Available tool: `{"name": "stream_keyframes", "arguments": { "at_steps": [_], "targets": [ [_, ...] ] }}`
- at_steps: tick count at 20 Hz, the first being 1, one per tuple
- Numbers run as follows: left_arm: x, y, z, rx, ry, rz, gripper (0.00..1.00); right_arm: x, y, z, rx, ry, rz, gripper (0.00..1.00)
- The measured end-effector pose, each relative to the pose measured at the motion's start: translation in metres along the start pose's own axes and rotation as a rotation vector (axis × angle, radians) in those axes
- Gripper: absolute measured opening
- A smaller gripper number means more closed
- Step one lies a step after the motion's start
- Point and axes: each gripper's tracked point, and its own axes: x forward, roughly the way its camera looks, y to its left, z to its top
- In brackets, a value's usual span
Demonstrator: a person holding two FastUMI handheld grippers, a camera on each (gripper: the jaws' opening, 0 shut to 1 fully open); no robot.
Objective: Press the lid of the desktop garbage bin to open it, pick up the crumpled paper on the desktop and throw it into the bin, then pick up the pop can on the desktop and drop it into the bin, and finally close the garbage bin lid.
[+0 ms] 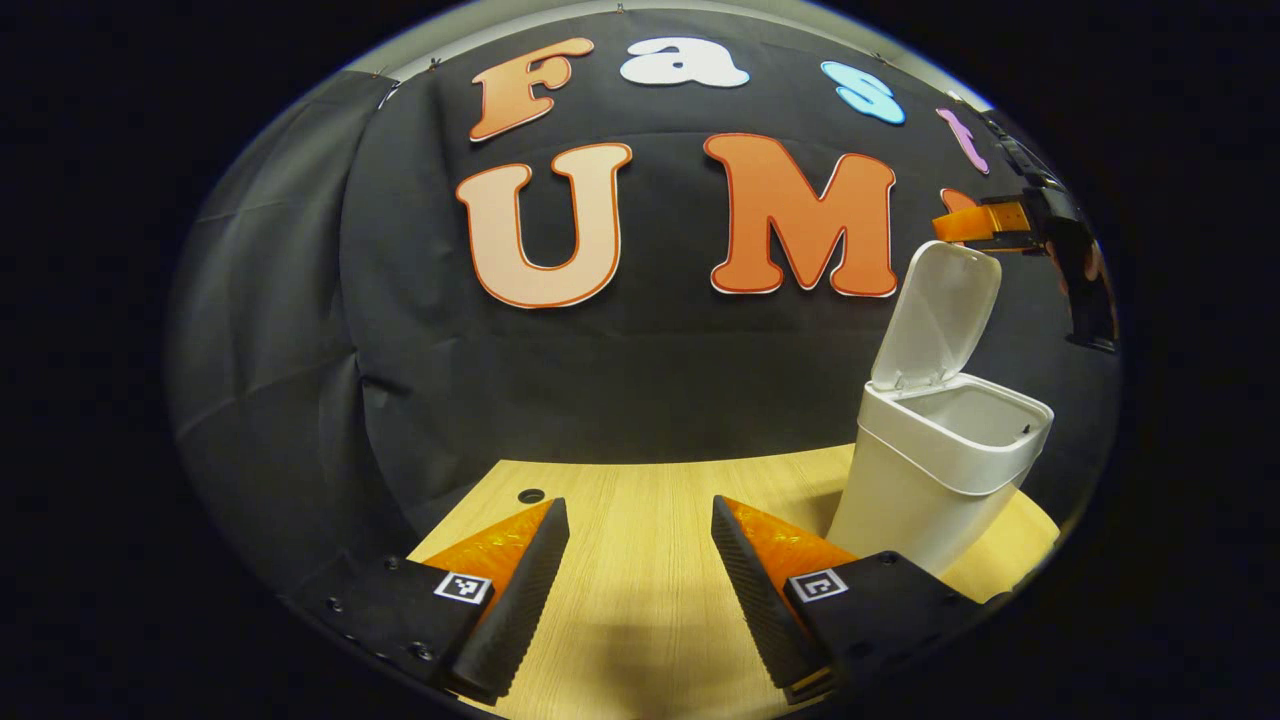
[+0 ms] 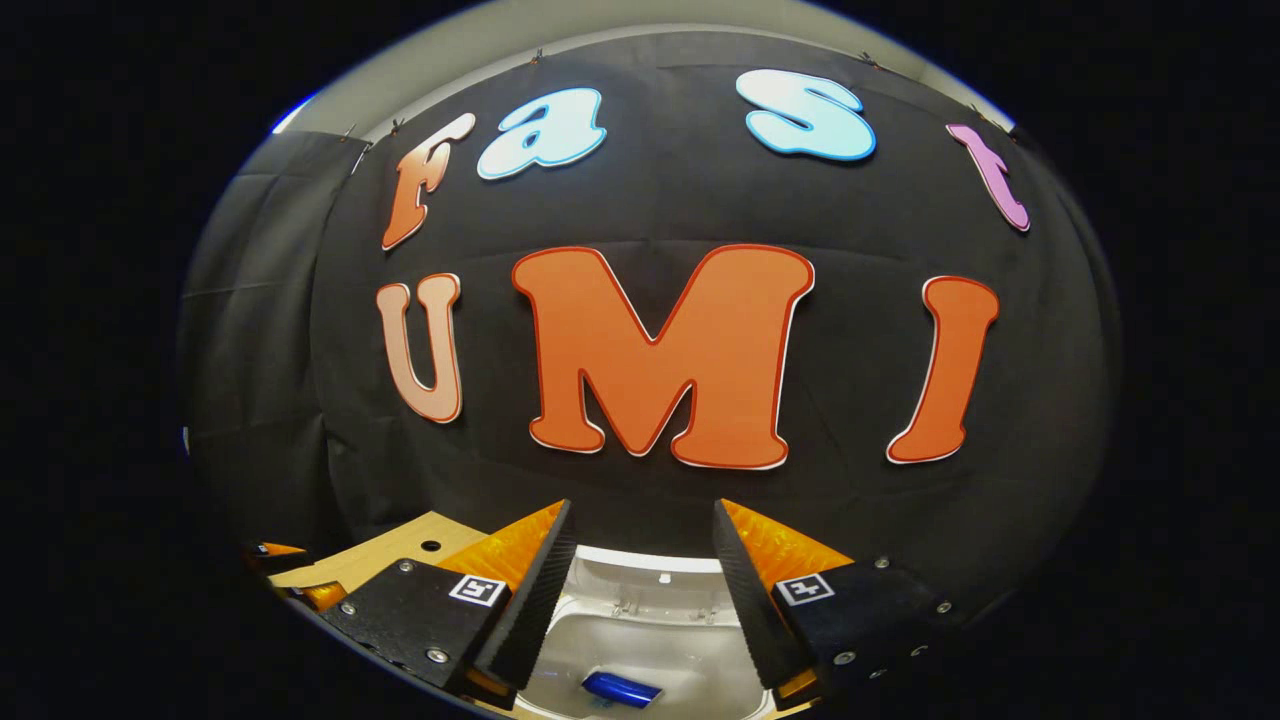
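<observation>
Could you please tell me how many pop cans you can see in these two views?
1. A pop can lies inside the open garbage bin, seen in the right gripper view between that gripper's fingers. Others could be hidden deeper in the bin.

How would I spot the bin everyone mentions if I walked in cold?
Start at the light wooden tabletop before the black cloth wall. On its right side stands the white plastic desktop bin, rounded and tapering downward. Its hinged white lid stands upright, leaving the top open.
</observation>
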Motion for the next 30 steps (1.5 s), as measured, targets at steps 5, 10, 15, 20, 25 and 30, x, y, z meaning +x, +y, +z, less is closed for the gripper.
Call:
{"name": "stream_keyframes", "arguments": {
  "at_steps": [5,10,15,20,25,30],
  "targets": [
    [-0.002,-0.016,0.005,0.006,-0.013,-0.026,0.92,-0.02,-0.001,-0.041,-0.071,0.113,-0.02,0.83],
    [-0.005,-0.022,0.003,0.0,-0.009,-0.036,0.92,-0.038,0.004,-0.079,-0.056,0.196,-0.017,0.83],
    [-0.007,-0.022,0.001,-0.009,-0.004,-0.028,0.92,-0.056,0.005,-0.116,-0.06,0.28,-0.022,0.83],
    [-0.009,-0.025,-0.001,-0.001,0.0,-0.029,0.92,-0.069,0.008,-0.138,-0.053,0.333,-0.021,0.83],
    [-0.012,-0.029,0.001,0.02,-0.011,-0.036,0.92,-0.073,0.011,-0.153,-0.014,0.371,-0.02,0.82],
    [-0.015,-0.023,0.002,0.027,-0.013,-0.02,0.92,-0.077,0.016,-0.162,0.01,0.398,-0.016,0.79]
  ]
}}
